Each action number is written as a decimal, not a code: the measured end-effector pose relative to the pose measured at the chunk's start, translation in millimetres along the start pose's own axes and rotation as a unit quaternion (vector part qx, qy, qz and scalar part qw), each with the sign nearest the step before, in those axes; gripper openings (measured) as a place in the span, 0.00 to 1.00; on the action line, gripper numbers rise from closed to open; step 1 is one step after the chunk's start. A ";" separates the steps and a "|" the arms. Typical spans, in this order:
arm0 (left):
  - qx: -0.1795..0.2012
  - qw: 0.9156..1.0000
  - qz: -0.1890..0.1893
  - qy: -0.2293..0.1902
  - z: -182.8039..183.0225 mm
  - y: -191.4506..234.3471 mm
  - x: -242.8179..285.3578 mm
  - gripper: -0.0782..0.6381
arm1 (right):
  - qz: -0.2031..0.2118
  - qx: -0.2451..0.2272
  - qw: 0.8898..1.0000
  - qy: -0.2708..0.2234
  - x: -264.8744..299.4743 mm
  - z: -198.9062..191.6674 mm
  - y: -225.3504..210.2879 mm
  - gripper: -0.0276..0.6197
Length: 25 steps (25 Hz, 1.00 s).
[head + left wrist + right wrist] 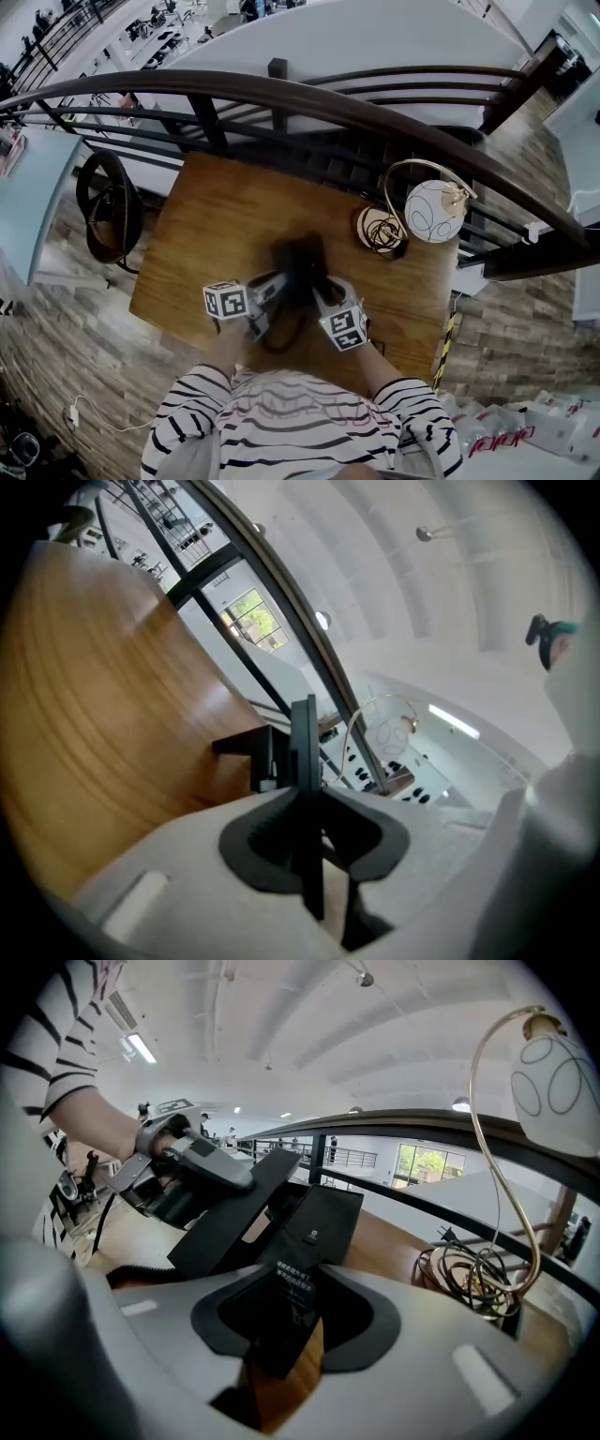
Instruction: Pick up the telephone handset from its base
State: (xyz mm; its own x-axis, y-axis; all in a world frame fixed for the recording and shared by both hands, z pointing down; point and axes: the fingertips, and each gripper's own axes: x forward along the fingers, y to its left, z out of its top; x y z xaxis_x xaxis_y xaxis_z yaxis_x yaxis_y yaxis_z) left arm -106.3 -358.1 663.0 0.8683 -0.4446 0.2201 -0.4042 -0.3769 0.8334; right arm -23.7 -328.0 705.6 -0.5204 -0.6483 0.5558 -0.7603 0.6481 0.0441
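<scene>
A black telephone (pixel 302 267) sits mid-table on the wooden table (pixel 216 216). My left gripper (pixel 275 292) is shut on its handset (pixel 217 1230), which shows as a thin black edge (pixel 305 747) between the jaws in the left gripper view. In the right gripper view the handset is tilted up off the telephone base (pixel 323 1213), with the left gripper (pixel 202 1171) clamped on its upper end. A coiled cord (pixel 141 1275) hangs from it. My right gripper (pixel 291 1321) is shut on the near edge of the base.
A globe lamp (pixel 434 210) on a curved brass stem stands at the table's right, beside a coil of cable (pixel 380 231). A dark railing (pixel 281 98) runs along the table's far side. A round dark stool (pixel 108 206) stands to the left.
</scene>
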 end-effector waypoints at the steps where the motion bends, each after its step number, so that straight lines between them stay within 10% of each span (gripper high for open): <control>1: 0.003 1.000 0.000 -0.004 1.5 -3.1 -3.0 0.20 | 0.002 0.014 1.000 -0.001 -0.6 0.4 -0.8 0.25; 25: 0.100 0.988 0.014 -0.114 -19.6 -113.2 -102.2 0.20 | -0.003 0.105 0.988 -0.117 -127.1 73.8 22.3 0.06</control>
State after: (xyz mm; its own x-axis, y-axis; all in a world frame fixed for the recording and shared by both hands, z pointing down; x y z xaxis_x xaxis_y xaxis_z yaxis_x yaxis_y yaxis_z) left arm -143.6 -254.1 556.1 0.7777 -0.6200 0.1036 -0.4963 -0.5045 0.7066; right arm -3.2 -260.6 574.7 -0.5725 -0.7427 0.3474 -0.8148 0.5628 -0.1395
